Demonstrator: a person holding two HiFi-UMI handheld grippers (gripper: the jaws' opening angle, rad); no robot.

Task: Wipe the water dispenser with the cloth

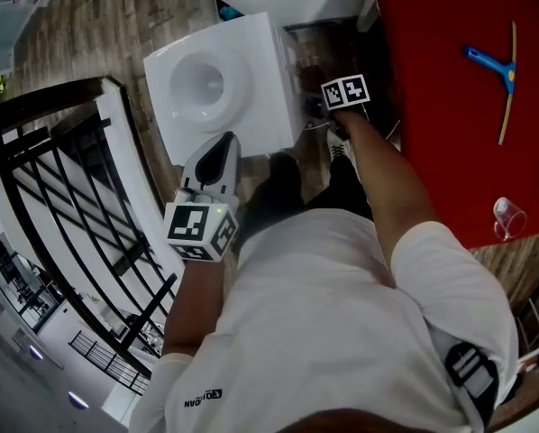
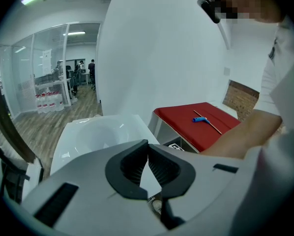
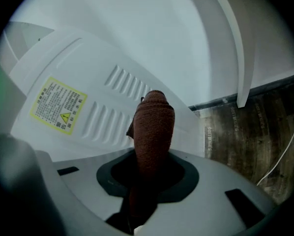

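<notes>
The person's white shirt (image 1: 342, 332) fills the head view's 6 o'clock. Toward 10 o'clock from centre, the left gripper (image 1: 217, 152) points at the near edge of the water dispenser (image 1: 220, 79). Its jaws meet at the tips with nothing between them. The white dispenser stands at 11 o'clock. At 1 o'clock the right gripper (image 3: 152, 166) reaches down the dispenser's right side, clamped on a brown cloth (image 3: 154, 127) whose end lies against the vent slots (image 3: 122, 97). A yellow label (image 3: 58, 104) sits at the cloth's 9 o'clock. The red table (image 1: 432, 61) at 2 o'clock bears a squeegee (image 1: 495, 66), and a clear cup (image 1: 508, 215) is at 4 o'clock.
</notes>
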